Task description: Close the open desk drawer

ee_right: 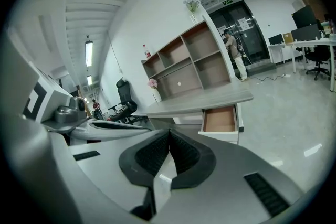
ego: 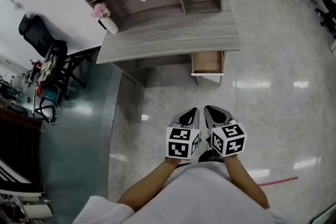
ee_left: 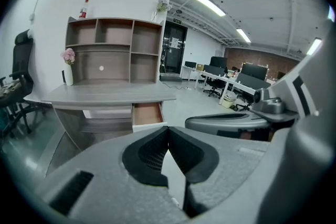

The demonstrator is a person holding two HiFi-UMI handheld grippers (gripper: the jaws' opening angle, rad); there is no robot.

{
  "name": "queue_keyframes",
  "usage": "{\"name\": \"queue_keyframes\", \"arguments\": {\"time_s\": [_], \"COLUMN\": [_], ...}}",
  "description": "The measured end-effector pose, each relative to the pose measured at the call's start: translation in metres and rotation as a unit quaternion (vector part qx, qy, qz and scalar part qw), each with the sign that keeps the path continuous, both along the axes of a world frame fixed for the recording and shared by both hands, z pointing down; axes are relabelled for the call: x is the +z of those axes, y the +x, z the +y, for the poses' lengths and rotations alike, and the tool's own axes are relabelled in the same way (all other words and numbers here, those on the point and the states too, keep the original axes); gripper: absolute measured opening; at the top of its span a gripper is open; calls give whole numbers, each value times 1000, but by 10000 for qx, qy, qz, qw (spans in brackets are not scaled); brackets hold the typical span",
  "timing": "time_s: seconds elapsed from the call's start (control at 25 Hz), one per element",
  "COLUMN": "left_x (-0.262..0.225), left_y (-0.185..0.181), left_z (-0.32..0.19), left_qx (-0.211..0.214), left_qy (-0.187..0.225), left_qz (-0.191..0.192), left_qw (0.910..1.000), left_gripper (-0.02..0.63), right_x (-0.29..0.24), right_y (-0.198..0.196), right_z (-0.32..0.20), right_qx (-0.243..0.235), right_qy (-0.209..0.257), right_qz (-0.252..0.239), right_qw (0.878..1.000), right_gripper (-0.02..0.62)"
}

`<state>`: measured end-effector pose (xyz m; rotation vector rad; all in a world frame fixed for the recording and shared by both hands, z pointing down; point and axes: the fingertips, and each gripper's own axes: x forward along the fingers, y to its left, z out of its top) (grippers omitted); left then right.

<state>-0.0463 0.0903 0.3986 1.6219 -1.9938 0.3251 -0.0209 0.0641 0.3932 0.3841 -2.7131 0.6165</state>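
Drawer (ego: pixel 208 62) of pale wood with a white front panel hangs pulled out from under the right end of a grey wood-grain desk (ego: pixel 168 36), upper centre of the head view. Its slide axis runs down the frame toward the person. Well below it, over glossy marbled floor tiles (ego: pixel 273 86), the left gripper (ego: pixel 191 115) and right gripper (ego: pixel 214 114) are held side by side, tips pointing up-frame. The drawer lies almost straight ahead of the right one, which looks marginally the nearer, so closing it calls for an approach and a push up-frame on the white panel. In the left gripper view, the ribbed black jaws of the left gripper (ee_left: pixel 168 132) meet at the tips with nothing between them. The drawer (ee_left: pixel 146 114) shows just above and left of them, well off, its flat front facing the camera. In the right gripper view, the right gripper (ee_right: pixel 169 138) is likewise pressed together and empty. The drawer (ee_right: pixel 220 119) sits right of centre beneath the desktop, a boxy tray with a smooth brown bottom.
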Motion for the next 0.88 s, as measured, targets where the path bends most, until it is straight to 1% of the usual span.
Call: {"name": "queue_keyframes", "arguments": {"time_s": [0.24,0.36,0.52,0.72,0.88], "left_x": [1,2,7,16,26], "left_y": [-4,-3,-7,-19,-36], "left_z": [-47,-60,-77,-96,-113], "left_qx": [94,171,230,351,588], "left_qy": [-61,-115,-152,-184,-201], "left_qz": [-92,-116,-90,-38,31], "left_qw": [9999,9997,9996,9992,9981], "left_gripper": [6,6,6,6,6], "right_x": [4,6,11,21,30], "right_y": [1,2,-1,-11,-24], "right_z": [-49,-63,-75,-94,-110], "right_qx": [225,328,385,538,775], "right_qy": [-173,-343,-458,-560,-602], "right_qz": [-180,-274,-333,-354,-294], "right_qw": [9994,9985,9977,9964,9947], "right_gripper": [2,2,2,2,2]}}
